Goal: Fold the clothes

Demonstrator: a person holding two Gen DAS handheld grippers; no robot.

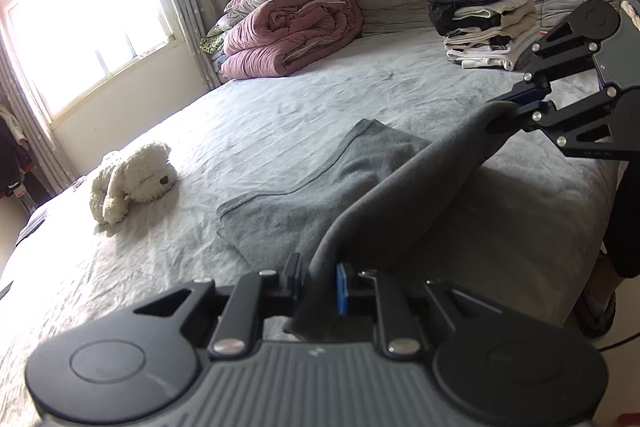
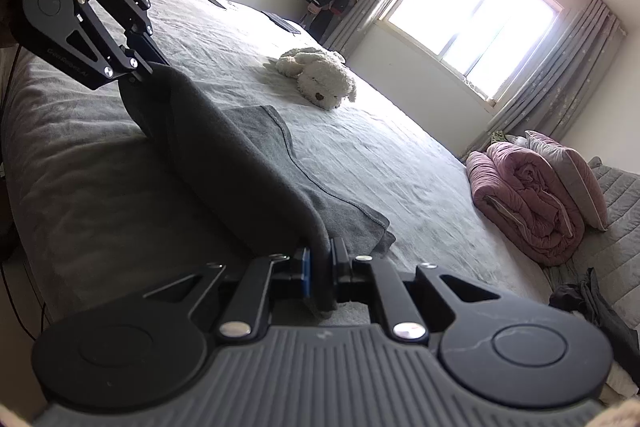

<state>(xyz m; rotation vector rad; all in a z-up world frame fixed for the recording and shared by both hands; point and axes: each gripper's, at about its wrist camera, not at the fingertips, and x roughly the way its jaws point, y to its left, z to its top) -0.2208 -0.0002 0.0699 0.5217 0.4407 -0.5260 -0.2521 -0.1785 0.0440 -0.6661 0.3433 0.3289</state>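
Grey bed (image 1: 168,131) under bright window (image 1: 80,27). Grey cloth (image 1: 320,195) stretched, long edge running tool to tool. Left tool (image 1: 320,287), right tool (image 2: 320,267): both clenched on cloth.

Open bed (image 1: 280,99) ahead, clutter at its edges

In the left wrist view we see bare sheet through the middle; a plush dog (image 1: 128,181) sits at left, a pink quilt (image 1: 292,35) upper centre, a stack of folded clothes (image 1: 488,27) upper right.
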